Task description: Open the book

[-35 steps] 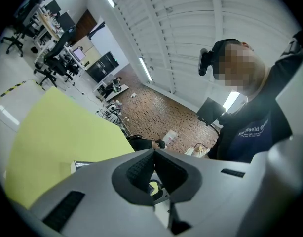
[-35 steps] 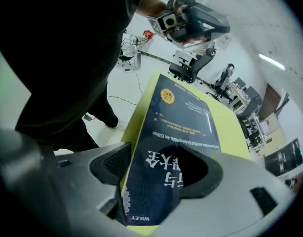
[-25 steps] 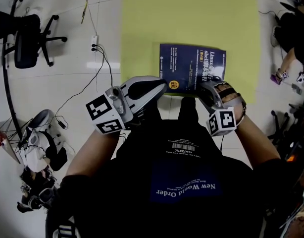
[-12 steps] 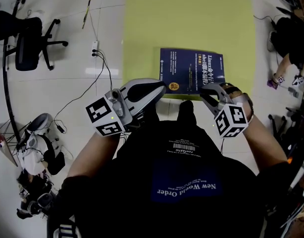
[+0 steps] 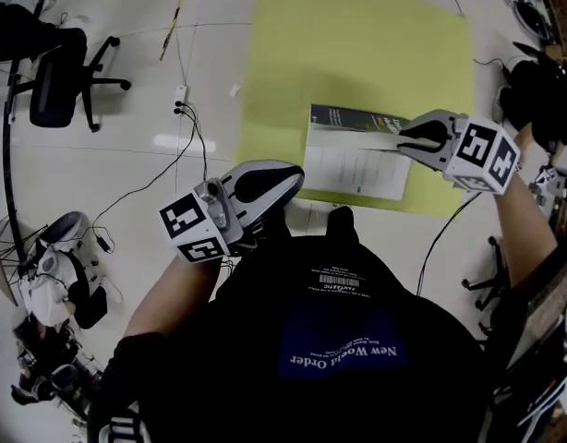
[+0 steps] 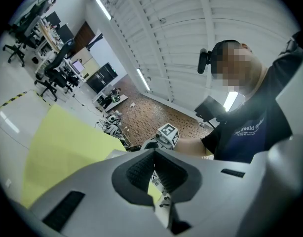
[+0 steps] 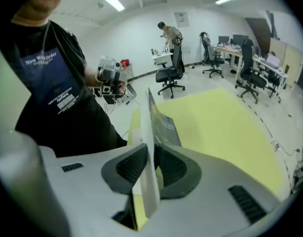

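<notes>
The book [image 5: 355, 169] lies on the yellow-green mat [image 5: 357, 44] on the floor, near the mat's front edge; a second ago it was closed, dark blue face up, with the right gripper [image 5: 404, 139] low at its near right corner. Now that gripper is up and out to the right, and the front cover [image 5: 353, 118] has come up with it, standing nearly on edge along the book's far side; a white page [image 5: 357, 172] lies bare beneath. In the right gripper view the jaws are pinched on the cover's edge [image 7: 150, 132], pads pressing on both faces. The left gripper [image 5: 288, 175] hovers just short of the book's near left corner, jaws pressed together with nothing between them, and has barely shifted. The book is judged half open: the cover is off the pages but not yet laid flat; it probably needs carrying over and releasing.
</notes>
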`<action>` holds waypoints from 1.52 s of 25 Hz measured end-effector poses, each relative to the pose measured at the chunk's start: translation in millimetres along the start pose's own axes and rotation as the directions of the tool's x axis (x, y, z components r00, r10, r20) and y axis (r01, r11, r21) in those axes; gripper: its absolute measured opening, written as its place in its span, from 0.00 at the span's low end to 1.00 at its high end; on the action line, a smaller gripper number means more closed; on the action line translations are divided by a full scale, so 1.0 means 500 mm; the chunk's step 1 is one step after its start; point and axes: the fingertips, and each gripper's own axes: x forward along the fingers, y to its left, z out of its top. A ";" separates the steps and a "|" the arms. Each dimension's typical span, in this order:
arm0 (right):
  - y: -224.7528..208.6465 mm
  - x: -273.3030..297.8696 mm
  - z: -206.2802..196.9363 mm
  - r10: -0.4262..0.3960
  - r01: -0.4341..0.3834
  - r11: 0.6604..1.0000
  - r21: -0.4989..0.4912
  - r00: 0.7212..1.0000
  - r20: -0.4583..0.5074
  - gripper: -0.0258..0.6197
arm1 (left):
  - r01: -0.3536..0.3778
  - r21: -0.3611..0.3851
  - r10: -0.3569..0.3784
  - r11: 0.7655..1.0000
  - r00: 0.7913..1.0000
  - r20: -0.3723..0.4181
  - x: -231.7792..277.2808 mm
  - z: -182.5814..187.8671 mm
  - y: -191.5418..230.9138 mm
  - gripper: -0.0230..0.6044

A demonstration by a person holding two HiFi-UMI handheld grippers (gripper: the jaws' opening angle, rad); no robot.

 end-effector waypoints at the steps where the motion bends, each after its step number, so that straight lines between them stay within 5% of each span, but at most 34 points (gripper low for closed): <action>1: -0.021 -0.009 0.007 0.013 -0.013 1.000 0.020 1.000 0.014 0.14 | -0.004 -0.002 0.004 1.000 1.000 0.002 -0.003 0.001 0.004 0.05; 14: -0.347 0.000 0.027 -0.062 0.041 0.980 0.193 0.993 0.104 0.19 | -0.043 -0.043 0.043 0.998 0.999 -0.011 -0.005 0.000 0.056 0.05; 18: -0.416 0.040 0.007 -0.176 0.155 0.967 0.200 0.980 0.092 0.27 | -0.049 -0.053 0.048 0.997 0.999 -0.020 0.000 -0.007 0.068 0.05; 22: -0.452 0.050 0.003 -0.349 0.331 0.930 0.159 0.931 0.108 0.31 | -0.046 -0.062 0.045 0.997 0.999 -0.021 0.007 -0.005 0.077 0.05; 28: -0.450 0.020 0.012 -0.578 0.580 0.814 0.030 0.805 0.134 0.34 | -0.042 -0.073 0.041 0.996 0.999 -0.021 0.019 -0.005 0.084 0.05; 38: -0.376 0.078 -0.003 -0.487 0.477 0.873 0.100 0.858 0.161 0.34 | -0.021 -0.066 0.020 0.998 0.999 -0.029 0.044 -0.005 0.076 0.05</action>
